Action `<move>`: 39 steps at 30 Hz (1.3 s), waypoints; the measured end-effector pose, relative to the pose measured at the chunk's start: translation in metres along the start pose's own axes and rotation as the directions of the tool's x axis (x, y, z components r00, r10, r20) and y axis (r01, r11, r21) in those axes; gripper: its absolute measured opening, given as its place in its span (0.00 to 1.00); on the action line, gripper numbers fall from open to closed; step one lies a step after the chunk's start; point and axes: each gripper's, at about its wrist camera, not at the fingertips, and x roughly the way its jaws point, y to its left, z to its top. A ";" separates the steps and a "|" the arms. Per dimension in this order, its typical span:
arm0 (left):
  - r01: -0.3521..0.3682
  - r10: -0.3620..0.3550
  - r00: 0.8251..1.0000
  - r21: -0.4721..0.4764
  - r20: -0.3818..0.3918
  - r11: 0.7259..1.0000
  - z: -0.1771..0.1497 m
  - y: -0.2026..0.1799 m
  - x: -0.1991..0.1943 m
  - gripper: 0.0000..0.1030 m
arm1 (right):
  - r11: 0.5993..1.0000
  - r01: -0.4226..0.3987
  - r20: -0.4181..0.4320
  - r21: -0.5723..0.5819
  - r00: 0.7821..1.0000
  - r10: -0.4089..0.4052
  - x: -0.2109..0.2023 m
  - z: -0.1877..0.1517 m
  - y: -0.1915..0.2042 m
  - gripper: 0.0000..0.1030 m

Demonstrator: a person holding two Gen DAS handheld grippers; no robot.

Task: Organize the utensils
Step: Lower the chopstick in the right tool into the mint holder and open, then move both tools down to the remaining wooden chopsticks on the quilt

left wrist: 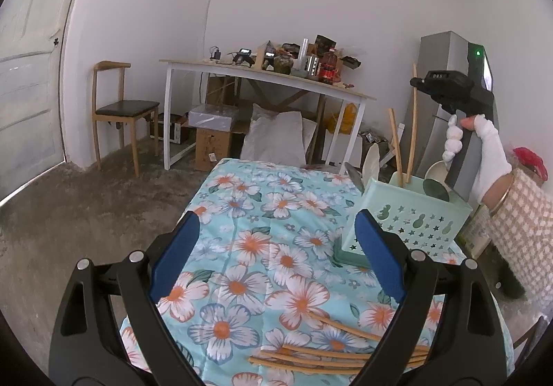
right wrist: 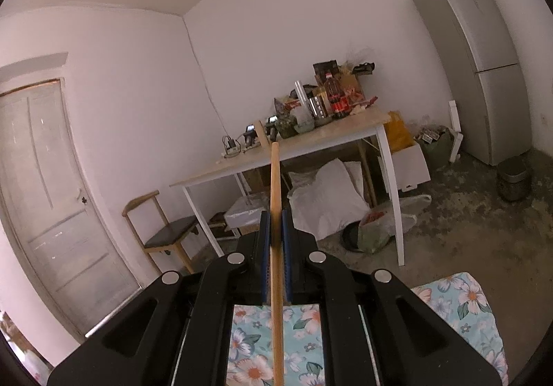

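Several wooden chopsticks [left wrist: 328,351] lie loose on the floral tablecloth [left wrist: 262,213], just below my left gripper [left wrist: 276,247]. That gripper is open, with nothing between its blue pads. A mint green utensil basket [left wrist: 408,216] stands to the right, with one chopstick [left wrist: 395,147] upright in it. A white-gloved hand [left wrist: 484,158] holds my right gripper [left wrist: 418,82] above the basket. In the right wrist view the right gripper [right wrist: 275,216] is shut on a roughly upright chopstick [right wrist: 274,171]. That held chopstick [left wrist: 413,130] reaches down to the basket's rim.
A white spoon [left wrist: 373,158] and a bowl [left wrist: 435,171] sit behind the basket. Beyond the table's far edge are a cluttered white desk [left wrist: 262,75], a wooden chair [left wrist: 121,109], boxes and a sack [left wrist: 276,137]. A fridge [right wrist: 484,57] and a bin [right wrist: 515,178] stand at the right.
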 end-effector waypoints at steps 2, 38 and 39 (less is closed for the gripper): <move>-0.003 0.003 1.000 -0.005 0.002 1.000 0.000 0.001 0.000 0.85 | 1.000 -0.002 -0.015 -0.008 1.000 0.002 0.000 -0.003 0.001 0.07; 0.024 -0.023 0.998 0.015 -0.052 1.000 -0.031 -0.033 -0.037 0.85 | 0.984 -0.130 -0.405 -0.120 0.911 0.071 -0.202 -0.146 0.014 0.54; 0.024 -0.023 0.998 0.016 -0.063 1.000 -0.033 -0.033 -0.038 0.85 | 0.985 -0.128 -0.430 -0.112 0.900 0.068 -0.202 -0.155 0.013 0.54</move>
